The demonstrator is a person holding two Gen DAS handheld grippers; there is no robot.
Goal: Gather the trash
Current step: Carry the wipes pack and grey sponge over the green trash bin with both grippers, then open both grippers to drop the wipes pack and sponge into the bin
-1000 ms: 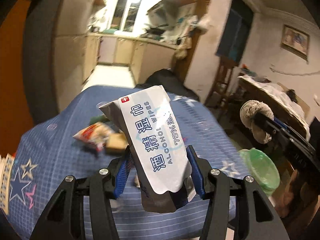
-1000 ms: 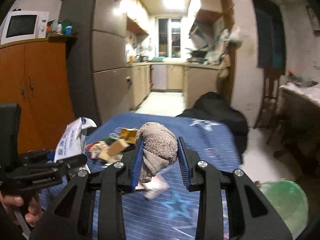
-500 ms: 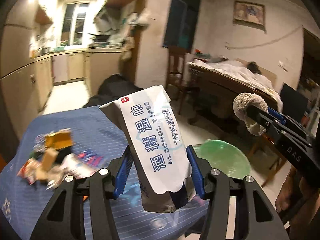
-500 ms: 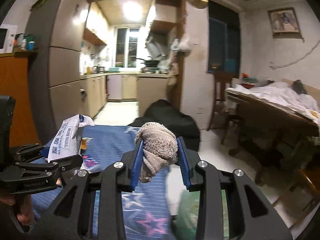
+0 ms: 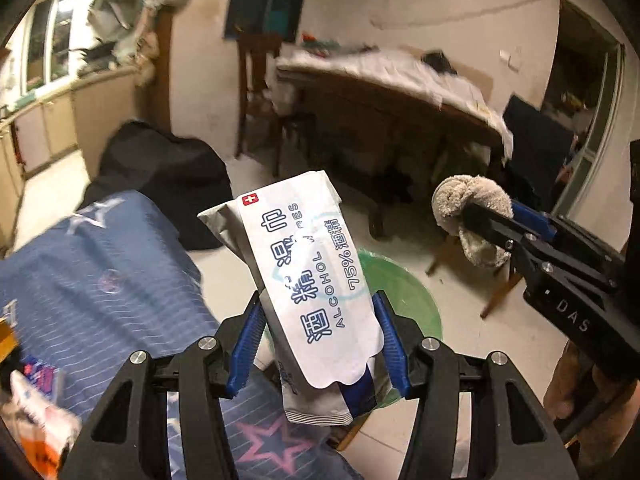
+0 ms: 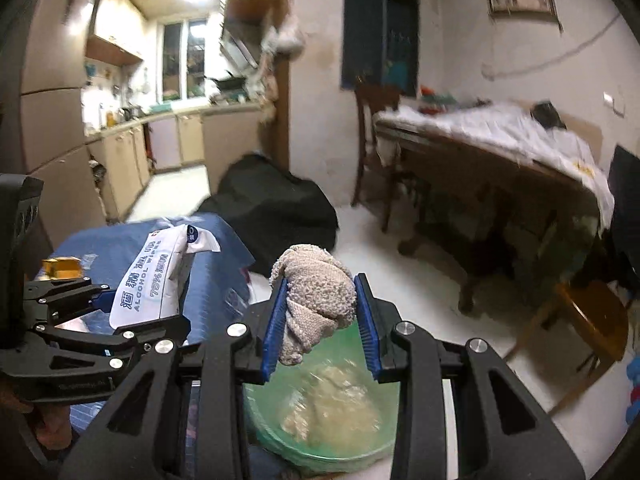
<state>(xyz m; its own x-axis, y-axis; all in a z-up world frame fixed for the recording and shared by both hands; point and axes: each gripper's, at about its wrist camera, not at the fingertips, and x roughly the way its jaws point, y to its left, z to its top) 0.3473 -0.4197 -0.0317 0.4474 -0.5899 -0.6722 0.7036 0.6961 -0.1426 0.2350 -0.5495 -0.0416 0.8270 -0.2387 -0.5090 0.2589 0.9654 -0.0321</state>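
My left gripper [image 5: 318, 342] is shut on a white alcohol wipes packet [image 5: 308, 280] held upright over the table's right edge; the packet also shows in the right wrist view [image 6: 154, 276]. My right gripper [image 6: 322, 320] is shut on a crumpled grey-beige cloth [image 6: 316, 300], seen too in the left wrist view [image 5: 472, 216]. A green-lined trash bin [image 6: 320, 412] with pale trash inside sits on the floor directly below the right gripper; its rim shows behind the packet in the left wrist view [image 5: 404, 296].
A table with a blue star-patterned cloth [image 5: 100, 280] lies to the left, with loose wrappers [image 5: 36, 412] and a gold packet [image 6: 62, 266] on it. A black bag [image 6: 268, 204], a wooden table [image 6: 492, 168] and a stool [image 6: 592, 316] stand around the bin.
Both grippers have swung right, away from the table's trash pile toward the bin. The bin now sits under the right gripper. Both grips are unchanged.
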